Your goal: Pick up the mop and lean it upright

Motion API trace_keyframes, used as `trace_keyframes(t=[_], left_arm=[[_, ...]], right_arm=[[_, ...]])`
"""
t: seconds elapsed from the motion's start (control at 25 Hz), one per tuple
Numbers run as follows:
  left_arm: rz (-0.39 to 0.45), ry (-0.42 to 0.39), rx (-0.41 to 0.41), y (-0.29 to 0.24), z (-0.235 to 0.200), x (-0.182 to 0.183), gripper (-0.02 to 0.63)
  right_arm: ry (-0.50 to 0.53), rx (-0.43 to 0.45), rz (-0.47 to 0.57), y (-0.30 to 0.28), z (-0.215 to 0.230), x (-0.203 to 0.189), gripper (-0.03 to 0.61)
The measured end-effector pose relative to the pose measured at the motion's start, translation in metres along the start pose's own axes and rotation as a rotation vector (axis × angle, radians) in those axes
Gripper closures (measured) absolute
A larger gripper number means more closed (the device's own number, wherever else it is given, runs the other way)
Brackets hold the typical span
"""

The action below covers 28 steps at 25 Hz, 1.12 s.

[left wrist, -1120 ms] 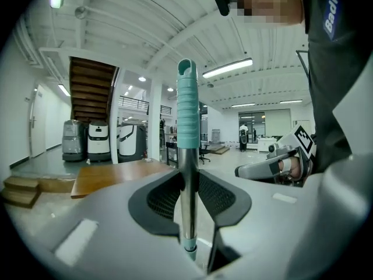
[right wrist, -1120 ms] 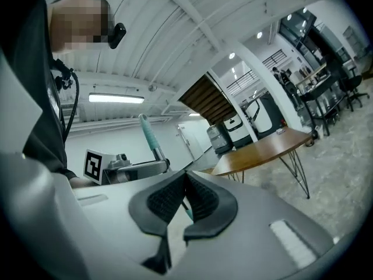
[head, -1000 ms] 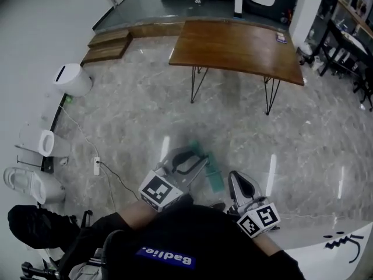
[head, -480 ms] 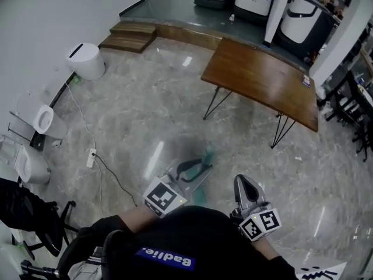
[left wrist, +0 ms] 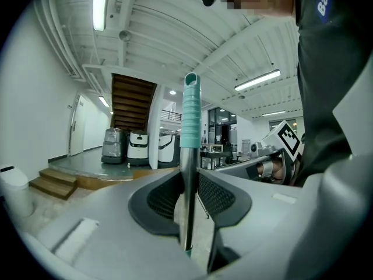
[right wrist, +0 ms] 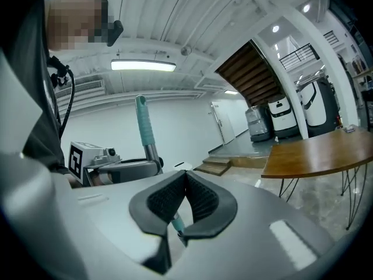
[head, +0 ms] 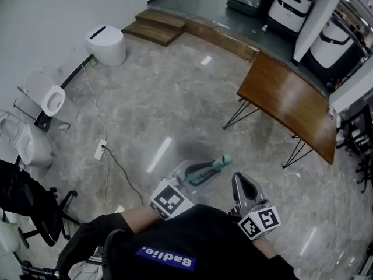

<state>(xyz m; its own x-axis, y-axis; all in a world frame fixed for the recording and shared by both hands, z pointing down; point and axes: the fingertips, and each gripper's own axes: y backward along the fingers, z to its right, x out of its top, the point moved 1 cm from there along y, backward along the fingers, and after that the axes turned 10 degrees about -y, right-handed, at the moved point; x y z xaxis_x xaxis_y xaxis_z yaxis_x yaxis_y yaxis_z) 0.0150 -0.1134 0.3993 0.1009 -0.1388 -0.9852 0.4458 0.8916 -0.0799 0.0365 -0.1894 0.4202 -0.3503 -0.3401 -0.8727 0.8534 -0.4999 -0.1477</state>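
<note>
A grey marble floor [head: 192,109] fills the head view. At the right stands a wooden table [head: 288,107] on thin black legs. Wooden steps [head: 158,27] rise to a darker platform at the top, where white machines [head: 291,4] stand beside a white pillar [head: 317,10]. A round white bin [head: 106,44] sits near the left wall. Below it along that wall are two white toilet-like bowls [head: 49,101]. A power strip [head: 99,150] lies on the floor with a thin cable trailing from each end. A black chair [head: 26,194] shows at the lower left. The left gripper view shows a white ceiling with a tube light [left wrist: 100,4] and the brown underside of a staircase [left wrist: 133,101].
</note>
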Motion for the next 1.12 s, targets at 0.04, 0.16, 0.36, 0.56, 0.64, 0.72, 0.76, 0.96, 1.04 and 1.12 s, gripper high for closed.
trace_keyframes(t=[0.04,0.16,0.36,0.56,0.64,0.72,0.76,0.96,1.04,1.12], left_arm=[[0.002,0.004,0.023,0.004,-0.012,-0.001,0.5],[0.007,0.011,0.094,0.013,-0.044,-0.003,0.5],[-0.005,0.032,0.212,0.018,-0.1,-0.01,0.501],[-0.037,0.045,0.335,0.007,-0.157,-0.016,0.503],[-0.051,0.055,0.387,-0.003,-0.183,-0.016,0.503],[-0.069,0.059,0.443,-0.016,-0.208,-0.015,0.503],[-0.08,0.058,0.471,-0.023,-0.22,-0.014,0.503],[-0.082,0.081,0.64,-0.045,-0.284,-0.001,0.503],[-0.088,0.083,0.693,-0.046,-0.307,-0.002,0.504],[-0.093,0.082,0.726,-0.045,-0.328,-0.003,0.505]], right_arm=[[0.001,0.01,-0.008,-0.01,-0.001,0.001,0.574],[0.004,0.047,-0.042,-0.039,-0.005,0.0,0.574],[-0.003,0.138,-0.099,-0.099,0.0,0.002,0.574],[0.008,0.275,-0.146,-0.172,0.013,0.022,0.574],[0.009,0.327,-0.164,-0.202,0.025,0.038,0.574],[0.015,0.385,-0.184,-0.228,0.039,0.055,0.574],[0.016,0.411,-0.194,-0.24,0.046,0.063,0.574],[-0.006,0.493,-0.255,-0.299,0.082,0.089,0.574],[-0.013,0.512,-0.28,-0.32,0.089,0.091,0.574],[-0.011,0.53,-0.291,-0.336,0.091,0.093,0.574]])
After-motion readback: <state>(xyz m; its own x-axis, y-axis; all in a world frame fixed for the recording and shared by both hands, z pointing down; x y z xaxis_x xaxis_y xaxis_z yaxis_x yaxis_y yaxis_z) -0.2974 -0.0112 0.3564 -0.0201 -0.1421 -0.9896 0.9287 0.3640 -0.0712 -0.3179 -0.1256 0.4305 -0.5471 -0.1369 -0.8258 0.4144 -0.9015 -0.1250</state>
